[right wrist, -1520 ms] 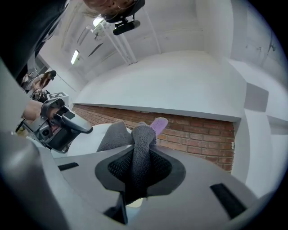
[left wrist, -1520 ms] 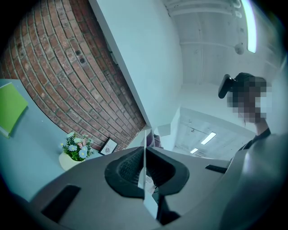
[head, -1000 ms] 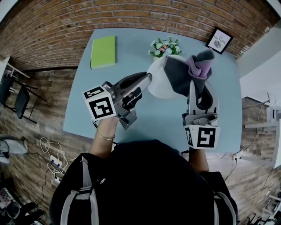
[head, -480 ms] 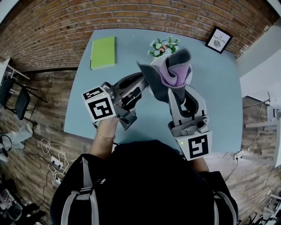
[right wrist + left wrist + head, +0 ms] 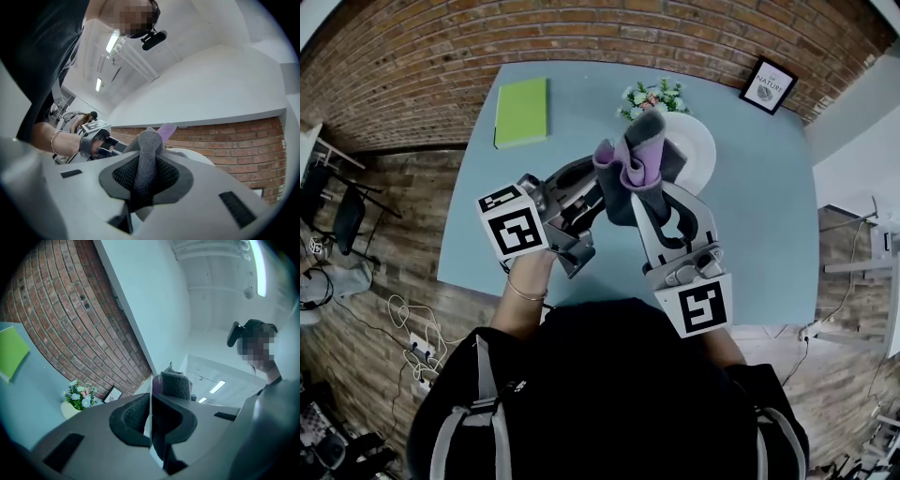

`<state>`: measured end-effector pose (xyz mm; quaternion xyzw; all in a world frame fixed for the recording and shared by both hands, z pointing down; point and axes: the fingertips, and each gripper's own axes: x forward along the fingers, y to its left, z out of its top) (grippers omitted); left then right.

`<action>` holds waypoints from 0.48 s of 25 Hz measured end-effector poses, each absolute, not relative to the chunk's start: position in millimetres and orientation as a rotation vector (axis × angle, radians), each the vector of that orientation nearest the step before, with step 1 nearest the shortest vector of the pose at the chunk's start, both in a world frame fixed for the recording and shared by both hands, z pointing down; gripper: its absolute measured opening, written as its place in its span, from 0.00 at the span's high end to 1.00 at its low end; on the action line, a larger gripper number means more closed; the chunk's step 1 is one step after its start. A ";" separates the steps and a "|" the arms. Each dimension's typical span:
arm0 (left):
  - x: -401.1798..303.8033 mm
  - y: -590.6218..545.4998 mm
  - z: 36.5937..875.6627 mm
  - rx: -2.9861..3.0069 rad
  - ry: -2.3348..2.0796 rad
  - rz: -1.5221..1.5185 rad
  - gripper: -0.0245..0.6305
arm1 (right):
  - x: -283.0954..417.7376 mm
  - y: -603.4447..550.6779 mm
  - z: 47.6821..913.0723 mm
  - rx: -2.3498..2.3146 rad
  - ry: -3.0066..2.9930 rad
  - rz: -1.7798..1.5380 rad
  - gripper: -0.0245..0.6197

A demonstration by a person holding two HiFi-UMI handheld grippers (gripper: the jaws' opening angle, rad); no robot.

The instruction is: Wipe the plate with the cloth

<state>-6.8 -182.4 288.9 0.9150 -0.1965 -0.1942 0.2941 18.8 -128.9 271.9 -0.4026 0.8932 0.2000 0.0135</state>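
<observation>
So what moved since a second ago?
The right gripper, shut on the grey and purple cloth, swept left across the round white plate toward the left gripper. That one stayed clamped on the plate's rim; green book and flowers unmoved.

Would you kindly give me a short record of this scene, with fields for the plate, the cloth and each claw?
plate: white, over the blue table
cloth: grey and purple, covering the plate's left part in the head view
left claw: shut on plate rim
right claw: shut on cloth
also on table: green book, flowers, framed picture
</observation>
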 end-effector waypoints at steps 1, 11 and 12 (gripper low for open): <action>-6.7 -182.2 289.0 2.436 -0.522 -0.517 0.93 | 19.1 -130.0 273.9 -1.262 2.788 0.619 0.87; -8.0 -181.3 287.9 2.433 -0.518 -0.526 0.93 | 30.3 -139.7 287.1 -1.356 2.812 0.640 0.87; -8.2 -181.3 287.6 2.433 -0.518 -0.528 0.93 | 33.0 -141.6 288.4 -1.371 2.813 0.640 0.87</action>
